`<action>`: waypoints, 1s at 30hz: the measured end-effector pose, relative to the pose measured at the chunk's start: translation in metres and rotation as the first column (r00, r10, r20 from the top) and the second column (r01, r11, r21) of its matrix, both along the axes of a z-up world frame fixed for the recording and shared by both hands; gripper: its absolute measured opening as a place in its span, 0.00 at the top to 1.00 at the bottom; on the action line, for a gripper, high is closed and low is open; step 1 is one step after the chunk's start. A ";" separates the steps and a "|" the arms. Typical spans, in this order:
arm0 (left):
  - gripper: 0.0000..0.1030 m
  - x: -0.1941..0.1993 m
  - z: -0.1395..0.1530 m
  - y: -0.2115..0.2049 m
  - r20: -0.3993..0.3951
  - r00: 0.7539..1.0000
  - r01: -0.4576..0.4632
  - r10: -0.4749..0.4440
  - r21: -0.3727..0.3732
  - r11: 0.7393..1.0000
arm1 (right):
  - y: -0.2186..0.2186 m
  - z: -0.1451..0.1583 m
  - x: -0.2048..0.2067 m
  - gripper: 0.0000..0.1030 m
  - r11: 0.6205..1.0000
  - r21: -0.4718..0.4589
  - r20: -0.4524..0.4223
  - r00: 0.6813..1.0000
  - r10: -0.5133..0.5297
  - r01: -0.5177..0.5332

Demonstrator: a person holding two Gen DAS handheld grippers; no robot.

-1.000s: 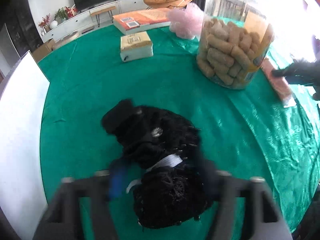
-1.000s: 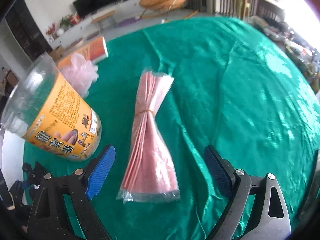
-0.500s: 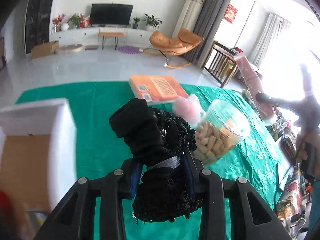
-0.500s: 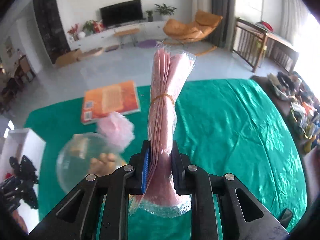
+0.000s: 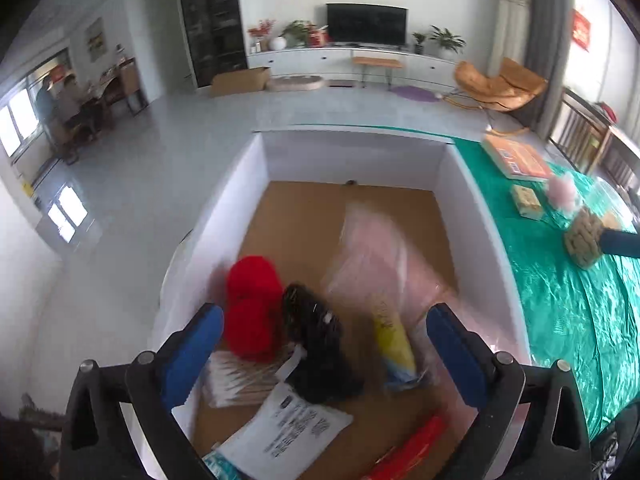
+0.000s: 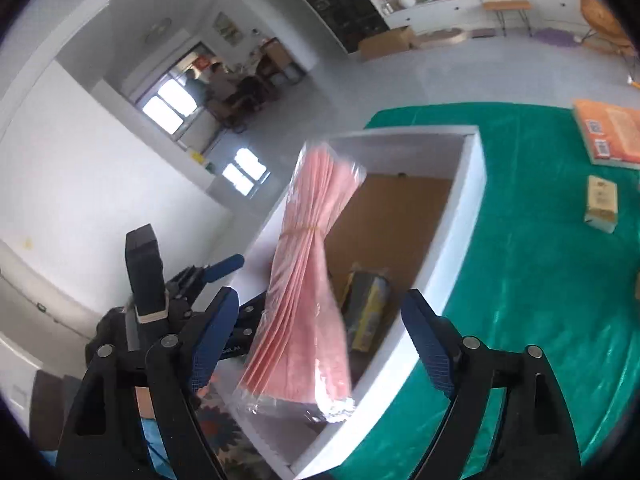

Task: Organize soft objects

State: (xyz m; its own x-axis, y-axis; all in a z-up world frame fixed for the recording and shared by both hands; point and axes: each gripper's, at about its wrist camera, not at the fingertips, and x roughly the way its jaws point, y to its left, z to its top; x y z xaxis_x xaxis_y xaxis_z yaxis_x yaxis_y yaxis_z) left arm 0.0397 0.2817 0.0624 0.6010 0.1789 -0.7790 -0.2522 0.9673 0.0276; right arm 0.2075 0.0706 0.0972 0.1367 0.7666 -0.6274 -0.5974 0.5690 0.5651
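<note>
The pink bundle, sheets in clear wrap with a band round the middle, hangs tilted over the near wall of the white box, between the blue pads of the right hand-held gripper but touching neither; those jaws are opening. In the left view it is a pale pink blur above the box's brown floor.

The black mesh item lies in the box beside a red ball, between the spread pads of the left hand-held gripper, whose jaws are also opening and grip nothing. Around it lie a yellow packet, a bundle of pale sticks, a white printed pouch and a red strip.

The box sits at the edge of the bench, covered in green cloth. Farther off on the cloth are an orange book, a small carton, a pink puff and a jar of rolls.
</note>
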 end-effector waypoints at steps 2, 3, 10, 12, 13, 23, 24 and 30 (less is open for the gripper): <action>0.02 -0.009 0.003 0.003 0.038 0.999 -0.027 0.027 -0.007 1.000 | -0.011 -0.006 -0.006 0.18 0.999 -0.041 0.049 0.998 -0.028 0.030; 0.02 -0.011 0.005 0.000 0.058 0.998 -0.032 0.033 -0.013 0.999 | -0.024 -0.010 -0.008 0.18 0.995 -0.075 0.088 0.994 -0.059 0.066; 0.02 -0.004 0.022 -0.103 0.197 0.961 0.223 -0.194 -0.141 0.965 | -0.157 -0.094 -0.032 0.18 0.844 -0.316 0.379 0.873 -0.307 0.433; 0.02 0.003 0.027 -0.150 0.211 0.934 0.323 -0.287 -0.160 0.933 | -0.197 -0.125 -0.044 0.18 0.767 -0.356 0.405 0.828 -0.388 0.534; 0.02 0.004 0.023 -0.179 0.213 0.914 0.384 -0.346 -0.175 0.906 | -0.218 -0.137 -0.043 0.18 0.729 -0.373 0.404 0.808 -0.430 0.574; 0.02 0.047 -0.085 -0.327 0.044 0.850 0.524 -0.525 -0.170 0.834 | -0.347 -0.180 -0.035 0.18 0.461 -0.381 0.275 0.575 -0.771 0.801; 0.02 0.055 -0.093 -0.326 0.043 0.859 0.510 -0.510 -0.159 0.845 | -0.353 -0.181 -0.037 0.18 0.437 -0.376 0.278 0.550 -0.788 0.817; 0.02 0.111 -0.146 -0.316 -0.041 0.890 0.446 -0.455 -0.134 0.885 | -0.345 -0.183 -0.032 0.16 0.392 -0.439 0.339 0.553 -0.761 0.809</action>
